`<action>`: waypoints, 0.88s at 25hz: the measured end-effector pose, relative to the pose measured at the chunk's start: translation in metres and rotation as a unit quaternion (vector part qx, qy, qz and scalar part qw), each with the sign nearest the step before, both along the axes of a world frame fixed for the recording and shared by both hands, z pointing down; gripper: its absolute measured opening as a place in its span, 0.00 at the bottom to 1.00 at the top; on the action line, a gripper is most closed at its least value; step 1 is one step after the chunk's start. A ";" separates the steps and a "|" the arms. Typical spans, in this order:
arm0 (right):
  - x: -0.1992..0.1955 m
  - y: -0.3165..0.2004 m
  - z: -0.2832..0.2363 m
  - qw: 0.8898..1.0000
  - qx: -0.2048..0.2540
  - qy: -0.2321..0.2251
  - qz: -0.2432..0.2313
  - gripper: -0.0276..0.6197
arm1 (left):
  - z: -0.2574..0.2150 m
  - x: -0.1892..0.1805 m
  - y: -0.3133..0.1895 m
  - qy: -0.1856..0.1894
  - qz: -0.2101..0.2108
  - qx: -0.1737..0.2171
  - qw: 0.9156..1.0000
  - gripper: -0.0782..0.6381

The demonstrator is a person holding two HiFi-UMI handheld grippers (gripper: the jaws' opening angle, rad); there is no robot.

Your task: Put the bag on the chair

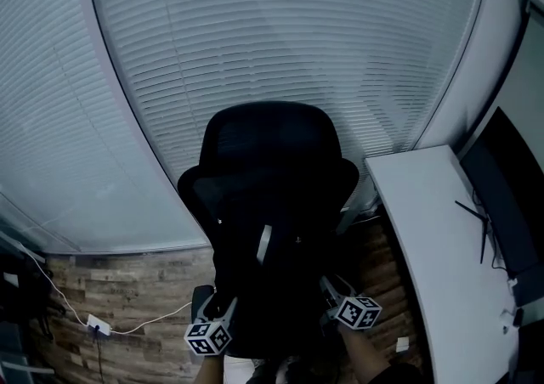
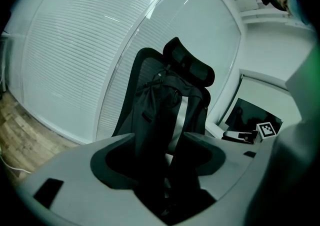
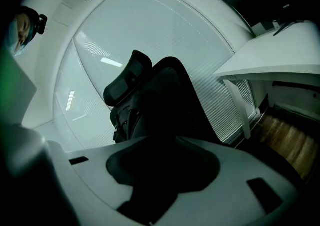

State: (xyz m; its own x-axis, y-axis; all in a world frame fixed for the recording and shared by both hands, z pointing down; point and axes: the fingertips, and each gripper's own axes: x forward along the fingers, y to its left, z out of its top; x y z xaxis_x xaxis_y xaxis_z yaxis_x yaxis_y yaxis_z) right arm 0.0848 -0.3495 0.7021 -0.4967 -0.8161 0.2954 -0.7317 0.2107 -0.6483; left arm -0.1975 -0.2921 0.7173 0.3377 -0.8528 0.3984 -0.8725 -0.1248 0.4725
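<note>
**Bag at chair back, both tongs on it: slip and tip risks**

We see the bag (image 1: pixel 279 276) upright against the backrest of the chair (image 1: pixel 272 132), low in front of the headrest. The frames are too dark to tell whether its base fully rests on the seat.

The left tongs (image 2: pixel 159 152) are clenched on bag fabric, and the dark cloth runs straight down into the gap. The right tongs (image 3: pixel 162 166) also look clamped on the bag. Their gap is filled with dark material, though it is very murky there.

Risks, as we judge them:
- If the tongs release before the base is seated, the bag could slump forward and slide off the seat edge, because it is tall and soft.
- A strap or loose fabric could snag in the tongs on release and drag the bag back out.
- Pushing into the backrest could swivel or roll the chair away, toward the white worktop (image 1: pixel 429 229) just to its right.
- Uneven release, one side first, could twist the bag sideways.

Counts:
- One bag
- One chair
- Two tongs
- One worktop
- One white cable (image 1: pixel 127 327) on the wooden floor (image 1: pixel 136 285), well left of the chair
- Window blinds (image 1: pixel 280 34) behind
</note>
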 end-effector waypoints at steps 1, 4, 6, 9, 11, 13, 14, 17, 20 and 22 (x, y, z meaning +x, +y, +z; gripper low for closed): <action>0.001 0.004 -0.004 1.000 0.003 -0.002 0.002 0.23 | -0.004 0.000 0.002 -0.001 0.000 0.003 1.000 0.52; 0.000 0.014 -0.016 1.000 0.010 -0.006 0.003 0.23 | -0.017 0.000 0.008 -0.002 0.000 0.012 1.000 0.52; -0.001 0.021 -0.024 1.000 0.016 -0.005 0.000 0.23 | -0.024 0.000 0.012 -0.003 0.000 0.018 1.000 0.52; -0.005 0.033 -0.037 1.000 0.023 -0.009 -0.001 0.23 | -0.032 0.002 0.018 -0.011 0.008 0.022 1.000 0.52; -0.005 0.042 -0.046 1.000 0.030 -0.007 -0.004 0.23 | -0.040 0.004 0.022 -0.015 0.015 0.027 0.999 0.52; -0.004 0.050 -0.057 0.999 0.038 -0.004 -0.006 0.23 | -0.050 0.008 0.025 -0.018 0.024 0.039 0.999 0.52; -0.002 0.053 -0.063 0.999 0.042 -0.003 -0.006 0.23 | -0.055 0.010 0.027 -0.019 0.028 0.044 0.998 0.52; -0.002 0.058 -0.077 0.998 0.054 0.006 -0.009 0.23 | -0.072 0.015 0.029 -0.023 0.039 0.062 0.997 0.52; -0.006 0.065 -0.088 0.998 0.059 0.012 -0.015 0.23 | -0.088 0.016 0.034 -0.022 0.041 0.076 0.996 0.50; -0.008 0.071 -0.096 0.998 0.060 0.007 -0.015 0.23 | -0.096 0.018 0.039 -0.023 0.044 0.083 0.995 0.47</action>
